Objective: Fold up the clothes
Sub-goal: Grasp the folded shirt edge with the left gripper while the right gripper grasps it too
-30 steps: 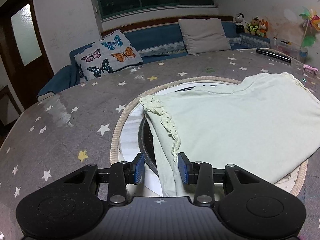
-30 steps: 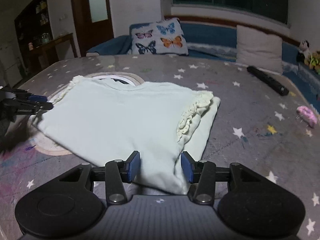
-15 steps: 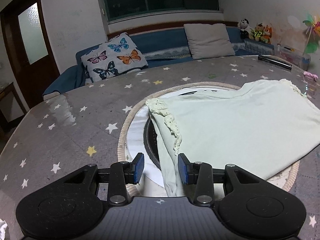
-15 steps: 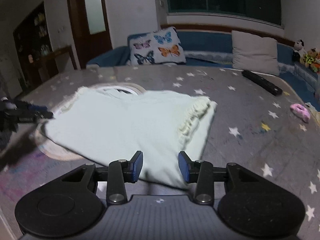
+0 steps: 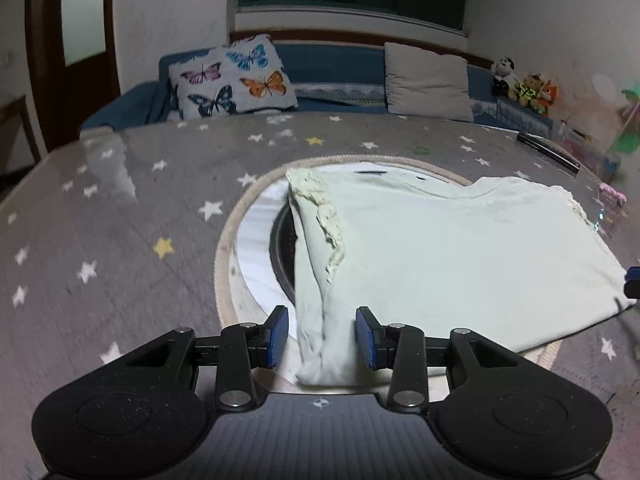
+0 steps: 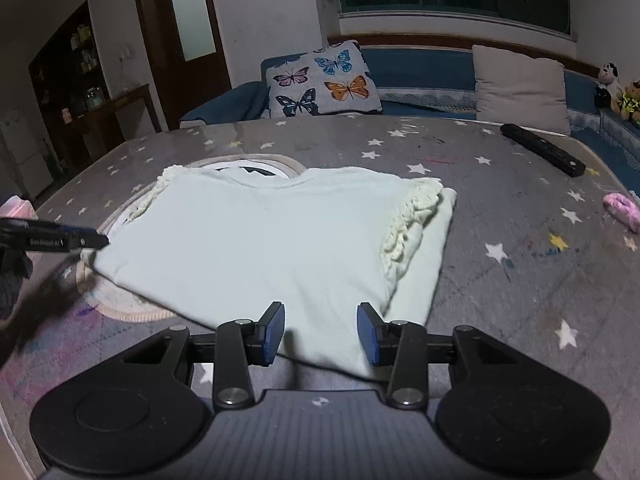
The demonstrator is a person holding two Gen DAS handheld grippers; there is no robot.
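Since a second ago your left-wrist view has rolled to sit more level, and the right pads have narrowed slightly, while the garment lies where it did. Your left gripper [image 5: 322, 338] sits at the bottom centre of its view with its blue pads apart, and the near corner of the pale mint-green ruffle-sleeved cotton top [image 5: 440, 256] lies between them; neither pad presses on the cloth, so the jaws stand open around it. Your right gripper [image 6: 320, 334] is at the bottom centre of its own view, pads likewise apart, with the top's [image 6: 260, 248] near hem edge between them and not pinched. The top lies flat with both side edges folded inward, its ruffled sleeves turned onto the body, and it partly covers the round rope-rimmed turntable [image 5: 224, 248] set into the grey star-printed tablecloth [image 5: 120, 216]. In the right-wrist view your left gripper's dark fingers [image 6: 76, 240] reach in from the left edge to the top's far corner; you cannot tell from there whether they touch it. A black remote control [image 6: 542, 154] lies at upper right, and a pink fuzzy item [image 6: 622, 210] sits at the right edge. A butterfly-print cushion [image 5: 232, 78] and a plain grey cushion [image 5: 428, 80] rest on the blue sofa [image 5: 332, 60] behind the table.
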